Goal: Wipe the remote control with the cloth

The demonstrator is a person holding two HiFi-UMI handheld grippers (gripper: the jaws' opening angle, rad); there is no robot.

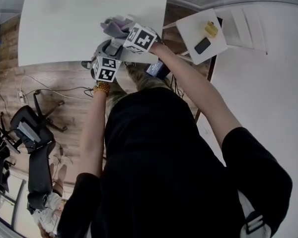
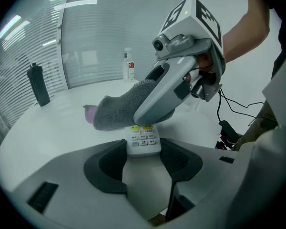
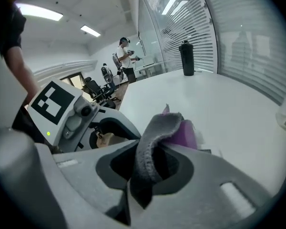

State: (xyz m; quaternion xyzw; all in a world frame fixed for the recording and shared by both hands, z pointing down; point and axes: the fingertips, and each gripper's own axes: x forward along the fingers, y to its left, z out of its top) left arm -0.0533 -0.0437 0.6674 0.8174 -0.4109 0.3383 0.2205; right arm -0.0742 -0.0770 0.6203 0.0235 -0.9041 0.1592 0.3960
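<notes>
Head view: both grippers meet at 12 o'clock, over the near edge of the white counter (image 1: 64, 24). The left gripper (image 1: 105, 47) sits just below the right gripper (image 1: 123, 31), and a grey cloth (image 1: 112, 25) bunches at the right one's tip. The remote cannot be made out here.

Left gripper view: the remote control (image 2: 144, 141) stands at centre, its near end clamped between the two dark pads, button face up, its far end pointing to 12 o'clock. The right gripper comes in from 2 o'clock and lays the cloth, grey with a purple underside, across the remote's far half. A spray bottle (image 2: 128, 66) stands at 12 o'clock and a black flask (image 2: 38, 85) at 10 o'clock, both well apart on the counter.

Right gripper view: the jaws are closed on a fold of the cloth, which hangs out toward 12 o'clock.

The wiping stroke appears to be starting. The next move likely calls for dragging the cloth along the button face while the left gripper holds the remote steady.
</notes>
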